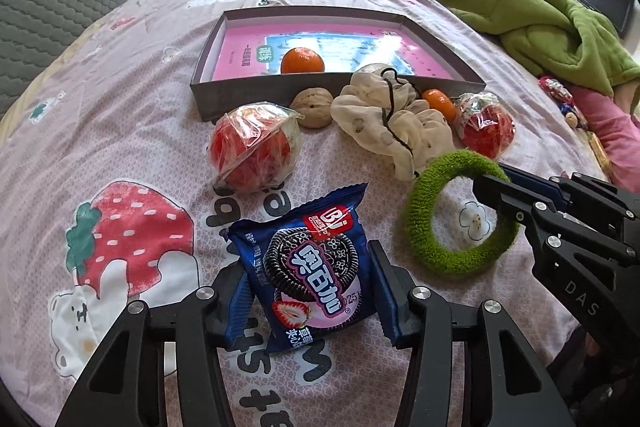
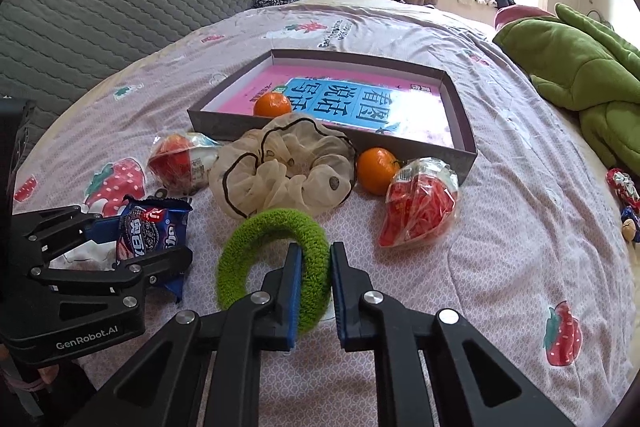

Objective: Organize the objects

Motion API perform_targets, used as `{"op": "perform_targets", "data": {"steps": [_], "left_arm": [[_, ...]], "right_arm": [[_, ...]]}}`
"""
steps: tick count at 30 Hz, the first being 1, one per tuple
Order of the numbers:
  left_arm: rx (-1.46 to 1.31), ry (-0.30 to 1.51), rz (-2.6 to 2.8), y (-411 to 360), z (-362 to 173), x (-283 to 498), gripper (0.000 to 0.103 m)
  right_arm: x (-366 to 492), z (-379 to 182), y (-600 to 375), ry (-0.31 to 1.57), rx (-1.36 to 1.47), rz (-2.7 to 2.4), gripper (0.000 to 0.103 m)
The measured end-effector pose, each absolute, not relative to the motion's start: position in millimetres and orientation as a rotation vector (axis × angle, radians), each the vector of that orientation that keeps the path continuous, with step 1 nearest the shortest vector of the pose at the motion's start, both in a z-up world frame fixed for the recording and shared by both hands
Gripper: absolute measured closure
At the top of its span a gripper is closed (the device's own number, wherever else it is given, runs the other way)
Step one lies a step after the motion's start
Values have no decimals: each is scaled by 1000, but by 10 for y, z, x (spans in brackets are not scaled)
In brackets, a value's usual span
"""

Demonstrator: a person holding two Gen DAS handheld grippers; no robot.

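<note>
A blue cookie packet (image 1: 316, 267) lies on the pink strawberry-print bedsheet (image 1: 100, 131), and my left gripper (image 1: 310, 279) is shut on it, one pad pressed on each side edge. The right wrist view shows that gripper (image 2: 140, 247) and the packet (image 2: 152, 231) at the left. To the right lies a fuzzy green ring (image 1: 440, 255). My right gripper (image 1: 500, 187) is shut on its right side. In its own view the right gripper (image 2: 314, 267) pinches the green ring (image 2: 272, 223) between blue pads. A grey open box (image 1: 248, 95) holding a pink book and a tangerine (image 1: 302, 61) sits beyond.
In front of the box lie a cream scrunchie (image 1: 384, 123), a walnut (image 1: 312, 107), a second tangerine (image 2: 376, 171) and two red plastic-wrapped items (image 1: 252, 151) (image 2: 420, 203). A green blanket (image 2: 580, 67) is heaped at the right, with a grey quilted cushion (image 2: 120, 7) at the back left.
</note>
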State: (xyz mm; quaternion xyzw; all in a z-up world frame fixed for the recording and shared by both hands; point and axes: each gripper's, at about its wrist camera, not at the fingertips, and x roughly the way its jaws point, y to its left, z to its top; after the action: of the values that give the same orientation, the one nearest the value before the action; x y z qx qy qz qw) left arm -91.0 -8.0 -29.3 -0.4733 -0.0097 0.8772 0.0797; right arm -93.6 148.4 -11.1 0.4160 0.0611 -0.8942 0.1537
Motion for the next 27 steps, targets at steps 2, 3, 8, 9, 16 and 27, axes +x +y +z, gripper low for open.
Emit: {"op": "perform_targets", "data": {"steps": [2, 3, 8, 9, 16, 27], "left_arm": [[-1406, -33, 2622, -76, -279, -905, 50], [-1403, -31, 2620, -67, -273, -907, 50], [-1368, -27, 2634, -59, -211, -881, 50], [-1357, -21, 2639, -54, -193, -876, 50], [-1295, 0, 2670, -34, -85, -858, 50], [-1225, 2, 2694, 7, 84, -900, 50]], "right_arm": [[-928, -94, 1486, 170, 1184, -2565, 89], [-925, -83, 1491, 164, 1179, -2565, 89], [-905, -24, 1511, 151, 1147, -2573, 89], [-900, -10, 1517, 149, 1140, -2575, 89], [-882, 62, 1548, 132, 1099, -2592, 89], [-949, 227, 1628, 97, 1043, -2618, 90]]}}
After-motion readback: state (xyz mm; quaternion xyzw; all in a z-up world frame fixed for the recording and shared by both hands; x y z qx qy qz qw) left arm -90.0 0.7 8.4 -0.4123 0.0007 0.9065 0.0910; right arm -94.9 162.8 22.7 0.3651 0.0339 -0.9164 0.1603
